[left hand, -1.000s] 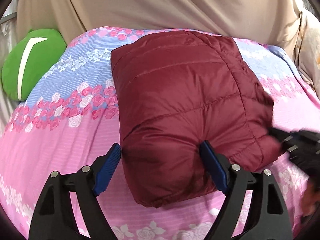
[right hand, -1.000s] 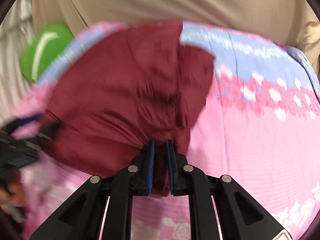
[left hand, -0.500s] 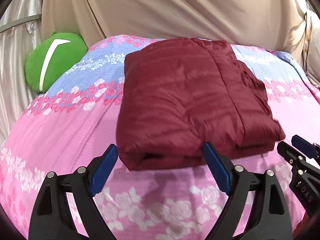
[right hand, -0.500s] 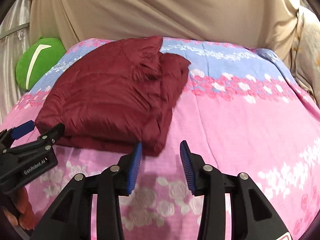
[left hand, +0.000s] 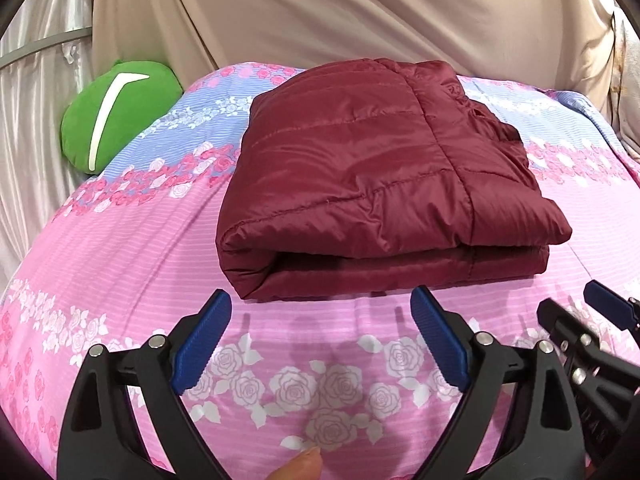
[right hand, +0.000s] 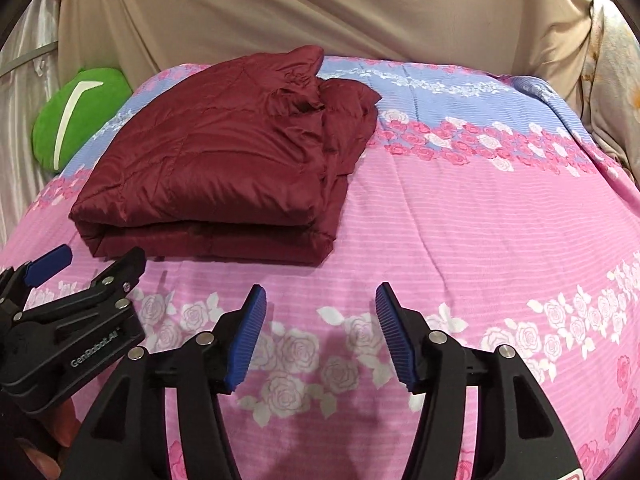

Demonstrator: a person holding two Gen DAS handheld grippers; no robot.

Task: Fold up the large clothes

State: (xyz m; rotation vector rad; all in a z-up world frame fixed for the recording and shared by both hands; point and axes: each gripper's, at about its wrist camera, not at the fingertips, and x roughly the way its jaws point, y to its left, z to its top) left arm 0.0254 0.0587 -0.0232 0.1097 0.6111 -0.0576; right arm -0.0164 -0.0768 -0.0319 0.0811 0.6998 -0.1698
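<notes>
Dark red quilted jacket (left hand: pixel 384 176), puffy, with stitched horizontal channels and a slight sheen. It is folded into a thick rectangular bundle of stacked layers; the rounded fold edge faces the near side. In the right wrist view the far right corner of the bundle (right hand: pixel 224 160) is bunched and rumpled, with loose fabric spilling toward the right; the rest of the top lies fairly flat.

The jacket lies on a bed cover (left hand: pixel 120 264) printed with pink and blue stripes and roses, toward the far left part of the bed. A green cushion (left hand: pixel 116 120) sits at the far left edge, apart from the jacket. Beige cloth (left hand: pixel 360 12) hangs behind the bed.

Left gripper (left hand: pixel 320 320): just near of the jacket's fold edge, not touching it. Jaws stand wide and are opening; nothing between them but bare bed cover. A fingertip (left hand: pixel 300 468) shows at the bottom edge of the left wrist view.

Right gripper (right hand: pixel 320 312): near and to the right of the jacket's near right corner, clear of it. Jaws partway apart and opening; nothing held, only the cover shows between the blue pads (right hand: pixel 246 336).

The two grippers sit side by side, both released.
</notes>
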